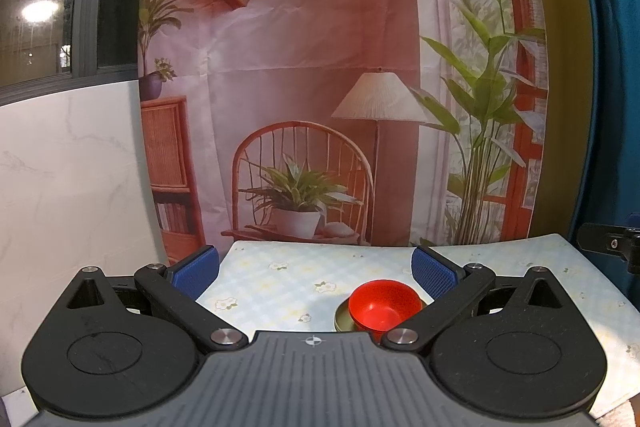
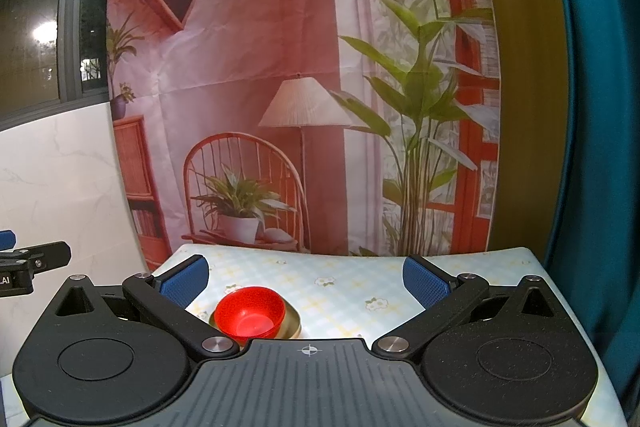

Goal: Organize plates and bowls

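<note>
Left gripper [image 1: 316, 269]: jaws spread wide, blue pads [image 1: 196, 271] far apart, nothing between them. It hangs above the near part of the table, level and facing the backdrop. Right gripper [image 2: 306, 281]: same stance, jaws spread, pads [image 2: 426, 283] holding nothing.

Red bowl [image 1: 384, 305]: round, glossy plastic look, smooth inside, empty. It sits upright in a flat olive-gold plate [image 1: 343, 321] (only the plate's rim shows around the bowl). In the left view the pair lies low and right of centre, just beside the right finger's arm, partly hidden by the gripper body. In the right view the bowl [image 2: 250, 317] and plate [image 2: 294, 321] lie low and left, close by the left finger.

Table [image 1: 280, 279]: pale checked cloth with small flower prints. Bare cloth runs from the stack to the far edge and out to both sides. The far edge meets a hanging printed backdrop [image 1: 304, 67] of a chair, lamp and plants. White marbled wall [image 1: 72, 179] at left; teal curtain [image 2: 600, 147] close along the right edge.
</note>
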{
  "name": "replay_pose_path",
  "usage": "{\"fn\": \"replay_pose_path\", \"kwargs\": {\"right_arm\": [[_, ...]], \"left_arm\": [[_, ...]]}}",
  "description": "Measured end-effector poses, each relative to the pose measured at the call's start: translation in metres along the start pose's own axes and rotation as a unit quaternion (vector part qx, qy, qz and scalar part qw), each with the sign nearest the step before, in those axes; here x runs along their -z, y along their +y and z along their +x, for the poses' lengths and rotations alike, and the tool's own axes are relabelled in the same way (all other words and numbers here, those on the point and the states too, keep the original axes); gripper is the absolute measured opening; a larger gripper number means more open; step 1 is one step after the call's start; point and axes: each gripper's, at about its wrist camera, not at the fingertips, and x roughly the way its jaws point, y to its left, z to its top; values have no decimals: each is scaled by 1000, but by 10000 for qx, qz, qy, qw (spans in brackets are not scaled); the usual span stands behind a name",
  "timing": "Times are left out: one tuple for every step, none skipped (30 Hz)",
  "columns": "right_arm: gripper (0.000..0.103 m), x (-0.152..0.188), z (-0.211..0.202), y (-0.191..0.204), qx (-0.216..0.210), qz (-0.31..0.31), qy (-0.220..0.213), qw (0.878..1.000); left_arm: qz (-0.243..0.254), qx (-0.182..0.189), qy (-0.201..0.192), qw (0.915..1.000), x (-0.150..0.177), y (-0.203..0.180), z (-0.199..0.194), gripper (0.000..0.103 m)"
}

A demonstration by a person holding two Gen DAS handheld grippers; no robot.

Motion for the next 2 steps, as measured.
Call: {"fn": "replay_pose_path", "kwargs": {"right_arm": [[103, 0, 0, 0, -1, 1, 2, 10000], [103, 0, 0, 0, 2, 2, 1, 10000]], "left_arm": [[3, 10, 7, 10000, 0, 0, 1, 103], [3, 24, 11, 10000, -1, 0, 1, 103]]}}
